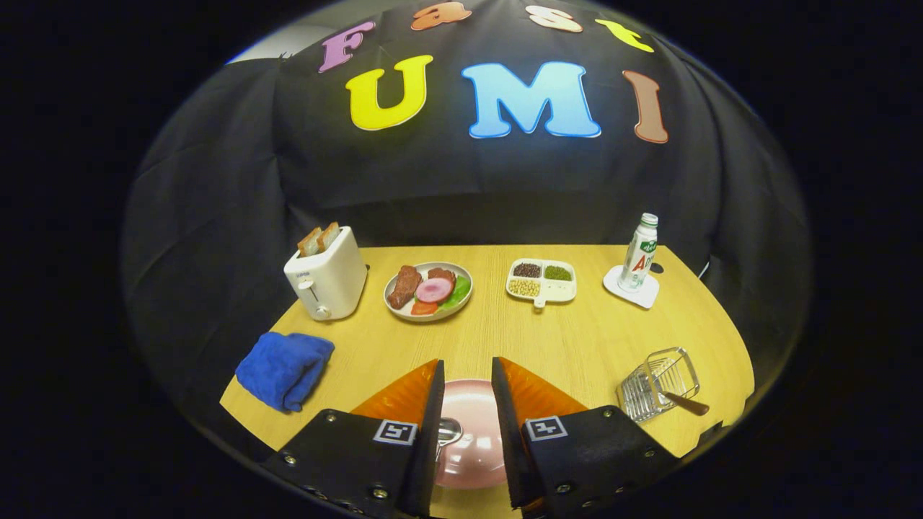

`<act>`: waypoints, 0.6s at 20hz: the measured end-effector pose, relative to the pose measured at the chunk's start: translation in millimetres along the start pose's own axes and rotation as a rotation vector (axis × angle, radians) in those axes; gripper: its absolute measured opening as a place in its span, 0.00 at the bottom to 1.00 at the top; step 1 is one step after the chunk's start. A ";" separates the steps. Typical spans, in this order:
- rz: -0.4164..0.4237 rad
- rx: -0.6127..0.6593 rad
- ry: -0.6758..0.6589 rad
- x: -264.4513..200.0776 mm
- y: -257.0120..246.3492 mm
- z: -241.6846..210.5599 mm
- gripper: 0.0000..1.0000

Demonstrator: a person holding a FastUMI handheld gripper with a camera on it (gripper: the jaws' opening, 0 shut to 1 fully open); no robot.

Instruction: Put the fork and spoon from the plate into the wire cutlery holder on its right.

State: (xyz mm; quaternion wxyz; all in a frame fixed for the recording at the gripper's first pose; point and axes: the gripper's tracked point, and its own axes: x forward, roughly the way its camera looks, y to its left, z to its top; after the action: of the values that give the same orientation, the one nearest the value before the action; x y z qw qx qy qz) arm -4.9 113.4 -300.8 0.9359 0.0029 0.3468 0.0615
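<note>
Jaws [467, 378] apart over plate [472, 432], maybe spoon [447, 431] — toaster [326, 277] beyond

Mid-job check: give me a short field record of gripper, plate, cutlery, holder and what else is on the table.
gripper: open, fingers either side of the plate, holding nothing
plate: pink, between the fingers
spoon: metal bowl lying on the plate by the left finger
holder: wire, right of the plate, tilted on the table
in holder: one brown-handled utensil, its handle sticking out; head hidden, so fork or not is unclear
beyond fingers: toaster, food plate, bean tray, bottle on a coaster
left: blue cloth
</note>
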 end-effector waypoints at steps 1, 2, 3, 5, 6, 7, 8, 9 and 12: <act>-0.001 -0.010 0.024 2.8 2.0 -11.3 0.40; 0.001 -0.021 0.049 6.0 4.5 -23.2 0.40; 0.006 -0.028 0.077 8.7 7.8 -34.0 0.40; 0.015 -0.026 0.131 12.4 13.4 -55.8 0.40; 0.021 -0.020 0.157 14.9 16.5 -66.1 0.40; 0.023 -0.020 0.183 17.1 18.1 -74.9 0.40; 0.025 -0.023 0.212 19.5 19.2 -84.1 0.40; 0.027 -0.028 0.235 21.0 19.9 -91.6 0.40; 0.031 -0.054 0.319 25.2 23.5 -118.7 0.40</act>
State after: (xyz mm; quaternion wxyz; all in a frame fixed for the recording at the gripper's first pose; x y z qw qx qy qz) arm -65.7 135.2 -406.2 0.8678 -0.0270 0.4890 0.0848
